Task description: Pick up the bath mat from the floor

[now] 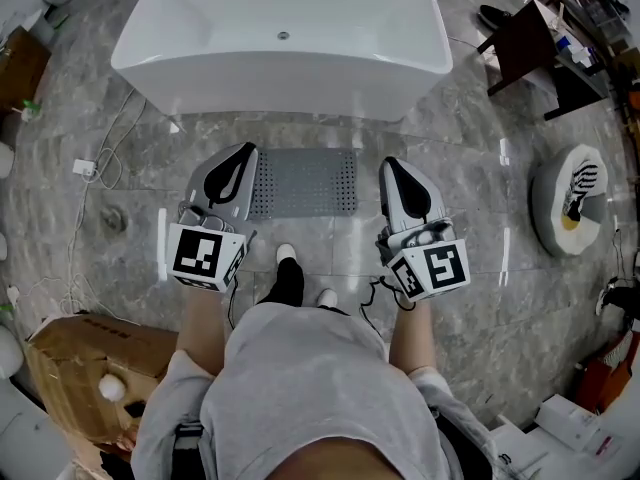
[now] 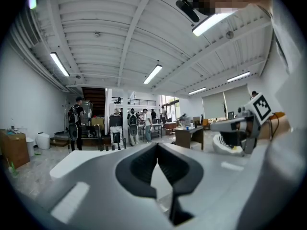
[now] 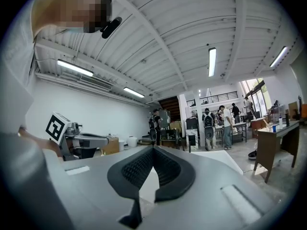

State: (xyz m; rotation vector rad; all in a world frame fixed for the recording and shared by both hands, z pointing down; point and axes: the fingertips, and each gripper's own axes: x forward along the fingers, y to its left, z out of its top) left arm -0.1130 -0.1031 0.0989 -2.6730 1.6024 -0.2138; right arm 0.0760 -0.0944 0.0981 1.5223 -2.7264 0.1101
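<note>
**Q:** How do your grippers stand?

**A:** My left gripper (image 2: 157,150) has its jaws pressed together with nothing between them. My right gripper (image 3: 153,152) is closed the same way, on air alone.

**Q:** What can't you make out?

**A:** The bath mat (image 1: 305,181) shows in neither gripper view, since both look level across the room. In the head view it lies flat on the floor (image 1: 480,298), grey and perforated, just before the bathtub (image 1: 283,43). The two grippers cover its left and right edges.

**Q:** And your arms?

**A:** Both forearms reach forward side by side, and the grippers point towards the tub, held up off the floor. My hands are mostly hidden under the marker cubes (image 1: 205,255).
</note>
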